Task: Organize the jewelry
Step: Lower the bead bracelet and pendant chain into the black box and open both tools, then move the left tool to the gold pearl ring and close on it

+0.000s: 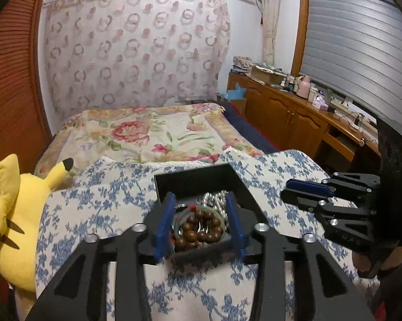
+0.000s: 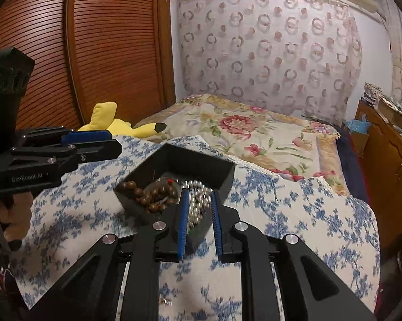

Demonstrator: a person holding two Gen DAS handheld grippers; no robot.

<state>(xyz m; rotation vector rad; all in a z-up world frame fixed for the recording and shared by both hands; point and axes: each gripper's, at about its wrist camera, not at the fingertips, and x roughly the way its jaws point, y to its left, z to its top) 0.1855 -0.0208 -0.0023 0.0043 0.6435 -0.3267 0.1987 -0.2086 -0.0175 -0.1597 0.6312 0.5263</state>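
A black open box [image 1: 195, 178] [image 2: 190, 160] sits on a blue-flowered white cloth [image 1: 99, 203] [image 2: 294, 208]. Inside lie a brown wooden bead bracelet [image 1: 198, 230] [image 2: 150, 195] and a silvery pearl strand [image 1: 217, 199] [image 2: 198, 198]. My left gripper [image 1: 199, 223] is open, its blue pads on either side of the brown beads, above the box's near part. My right gripper [image 2: 199, 214] is open over the box's near corner, with the pearl strand between its pads. In the left wrist view the right gripper [image 1: 294, 190] is to the right of the box; in the right wrist view the left gripper [image 2: 107, 140] is to the left of it.
A yellow plush toy [image 1: 21, 214] [image 2: 115, 124] lies at the cloth's left edge. A flower-patterned bed [image 1: 147, 133] [image 2: 254, 139] stretches behind. A wooden cabinet [image 1: 294, 112] with bottles stands to the right. A slatted wooden wardrobe [image 2: 93, 53] stands to the left.
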